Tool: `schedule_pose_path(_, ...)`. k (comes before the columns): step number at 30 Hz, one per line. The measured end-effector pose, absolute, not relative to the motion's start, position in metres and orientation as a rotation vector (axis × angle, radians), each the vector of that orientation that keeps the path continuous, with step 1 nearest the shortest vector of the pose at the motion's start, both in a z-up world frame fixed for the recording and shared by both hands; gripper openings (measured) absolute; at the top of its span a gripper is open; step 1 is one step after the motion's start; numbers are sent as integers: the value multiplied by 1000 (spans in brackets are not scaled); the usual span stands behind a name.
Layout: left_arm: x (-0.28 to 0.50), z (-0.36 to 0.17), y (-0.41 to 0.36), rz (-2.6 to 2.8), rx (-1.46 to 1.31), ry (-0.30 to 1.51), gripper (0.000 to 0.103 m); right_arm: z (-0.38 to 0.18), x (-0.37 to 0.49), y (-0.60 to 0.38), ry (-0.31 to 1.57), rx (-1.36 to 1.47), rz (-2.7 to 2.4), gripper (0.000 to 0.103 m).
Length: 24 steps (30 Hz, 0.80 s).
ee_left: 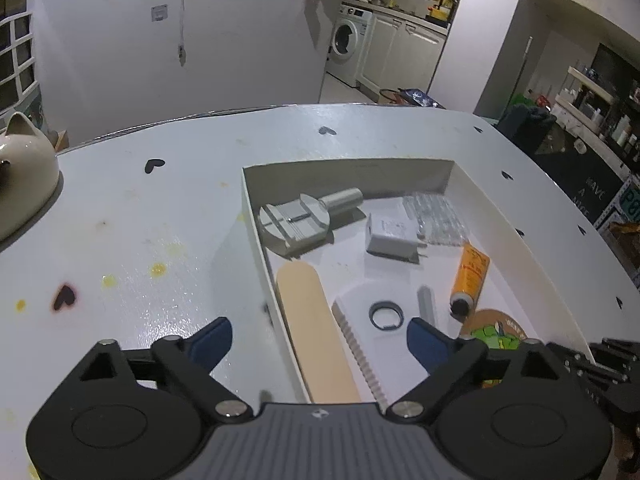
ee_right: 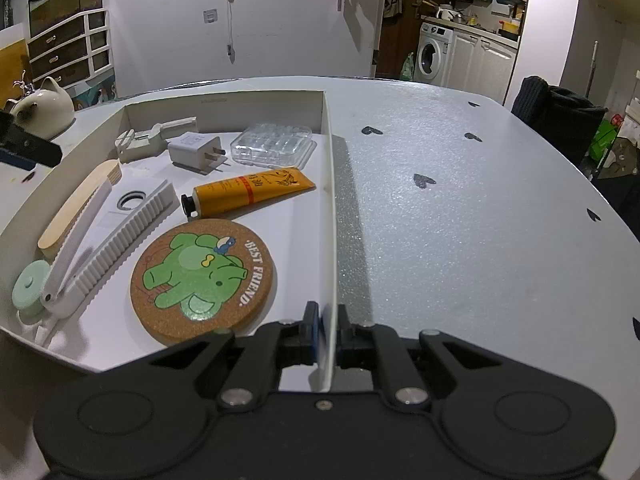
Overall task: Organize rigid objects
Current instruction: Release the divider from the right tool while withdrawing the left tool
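A shallow white box (ee_left: 448, 168) on the table holds a grey clamp tool (ee_left: 296, 220), a white charger plug (ee_left: 390, 236), a clear case (ee_left: 436, 218), an orange tube (ee_left: 470, 276), a wooden stick (ee_left: 304, 292), a white comb (ee_left: 360, 352), a dark ring (ee_left: 386, 314) and a cork coaster (ee_right: 204, 276). My left gripper (ee_left: 320, 344) is open above the box's left wall, its pads touching nothing. My right gripper (ee_right: 328, 332) is shut on the box's right wall (ee_right: 330, 200), near the front corner.
A cream cat-shaped pot (ee_left: 24, 184) stands at the table's far left. The white tabletop (ee_right: 460, 200) with black heart marks stretches right of the box. A mint round piece (ee_right: 30, 288) lies in the box's near left corner. Kitchen units and a washing machine stand behind.
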<state>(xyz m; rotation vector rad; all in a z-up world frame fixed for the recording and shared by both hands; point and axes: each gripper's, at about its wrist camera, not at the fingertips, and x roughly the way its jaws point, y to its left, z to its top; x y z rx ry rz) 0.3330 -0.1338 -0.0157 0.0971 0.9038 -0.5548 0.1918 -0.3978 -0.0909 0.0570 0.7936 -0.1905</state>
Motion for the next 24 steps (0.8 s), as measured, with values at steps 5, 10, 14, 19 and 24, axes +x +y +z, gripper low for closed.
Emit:
schedule_pose_path(5,321,-14,-134,-554,100,900,100,-91,192,-397,794,56,-192,10)
schedule_pose_path(10,306,-9,-132,-548,101,871,103,-91,192,-398,793,60,-192,10)
schedule_pose_path(14,294,-3,-127,-530,97,836,103,-91,193,-398,797,61,-196,12)
schedule_pose_path(19,272,12,-113,-485,77,724,103,-78,187,-397,719,69,-229,28)
schedule_pose_path(24,244,21,-104,-450,67,625,103,-48,169,-382,566,36,-222,55)
